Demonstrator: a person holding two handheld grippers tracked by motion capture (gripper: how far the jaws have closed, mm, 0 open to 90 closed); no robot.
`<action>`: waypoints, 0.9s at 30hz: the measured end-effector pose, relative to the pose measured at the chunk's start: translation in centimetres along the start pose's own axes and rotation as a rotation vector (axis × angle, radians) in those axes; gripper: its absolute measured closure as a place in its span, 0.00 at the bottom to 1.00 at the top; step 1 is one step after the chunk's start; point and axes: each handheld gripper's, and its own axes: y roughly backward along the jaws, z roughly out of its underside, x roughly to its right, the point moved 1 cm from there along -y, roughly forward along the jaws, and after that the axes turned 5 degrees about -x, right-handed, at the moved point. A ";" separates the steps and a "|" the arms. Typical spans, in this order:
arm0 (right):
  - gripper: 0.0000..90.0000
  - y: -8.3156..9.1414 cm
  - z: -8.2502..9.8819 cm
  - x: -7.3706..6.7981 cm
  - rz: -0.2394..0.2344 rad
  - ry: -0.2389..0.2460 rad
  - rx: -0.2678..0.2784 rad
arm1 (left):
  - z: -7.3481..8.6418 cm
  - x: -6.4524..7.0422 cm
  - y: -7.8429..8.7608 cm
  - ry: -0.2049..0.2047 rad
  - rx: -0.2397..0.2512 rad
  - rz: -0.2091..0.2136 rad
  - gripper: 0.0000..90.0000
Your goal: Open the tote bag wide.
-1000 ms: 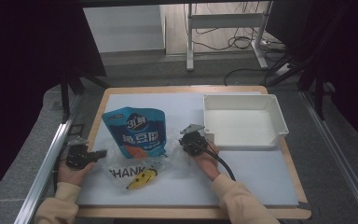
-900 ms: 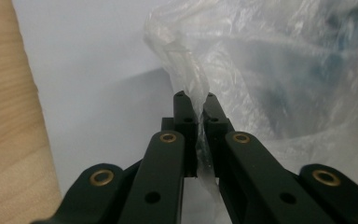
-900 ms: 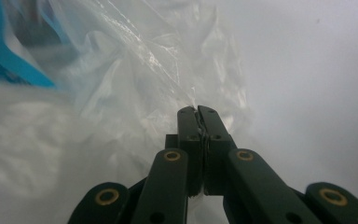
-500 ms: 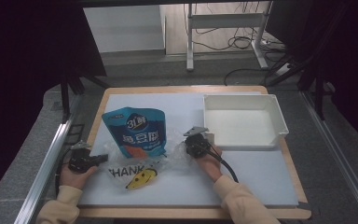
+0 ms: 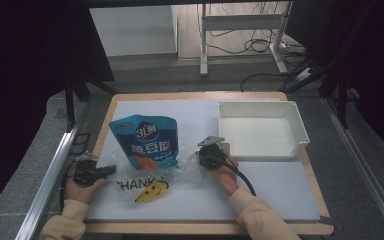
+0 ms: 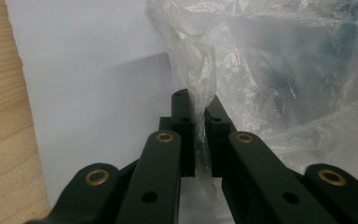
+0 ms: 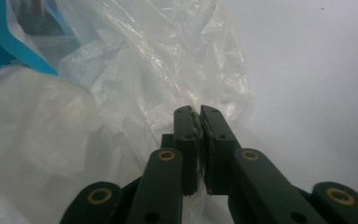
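Note:
A clear plastic bag (image 5: 147,186) printed with "THANK" and a yellow smiley lies crumpled on the white mat, in front of a blue snack pouch (image 5: 147,142). My left gripper (image 5: 111,170) holds the bag's left end. In the left gripper view a twisted strip of film (image 6: 200,88) runs between the jaws of that gripper (image 6: 199,100). My right gripper (image 5: 195,161) holds the bag's right end, with the film's edge (image 7: 158,79) caught at the tips of that gripper (image 7: 198,111). Both pairs of jaws have just been opening slightly, and the film is still between them.
A white tray (image 5: 260,105) stands at the back right of the mat, just beyond my right gripper. The wooden table edge (image 6: 2,116) runs close on the left of my left gripper. A black cable (image 5: 245,180) trails from my right gripper.

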 end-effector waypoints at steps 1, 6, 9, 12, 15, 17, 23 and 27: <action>0.88 0.0 0.0 0.0 -0.011 -0.005 -0.002 | 0.0 0.1 0.0 0.001 0.003 0.001 0.94; 0.71 1.0 -0.6 -0.1 -0.047 -0.025 0.051 | -0.3 0.3 0.5 -0.002 0.052 0.007 0.81; 0.62 2.3 -1.2 -0.4 -0.065 -0.022 0.103 | -0.5 0.4 1.3 0.018 0.101 0.015 0.62; 0.54 4.9 -2.2 -0.6 -0.092 -0.019 0.183 | -0.8 0.5 2.4 0.025 0.154 0.031 0.49; 0.51 6.0 -2.7 -0.5 -0.107 -0.021 0.208 | -1.0 0.6 3.2 0.032 0.186 0.039 0.43; 0.51 7.6 -3.2 -0.3 -0.121 -0.027 0.247 | -1.3 0.8 4.0 0.034 0.212 0.043 0.40; 0.64 10.0 -3.5 -0.1 -0.174 -0.016 0.279 | -1.6 1.5 5.1 0.007 0.241 0.046 0.47; 0.80 11.1 -3.4 -0.7 -0.225 0.013 0.284 | -2.1 2.3 6.1 -0.035 0.258 0.060 0.72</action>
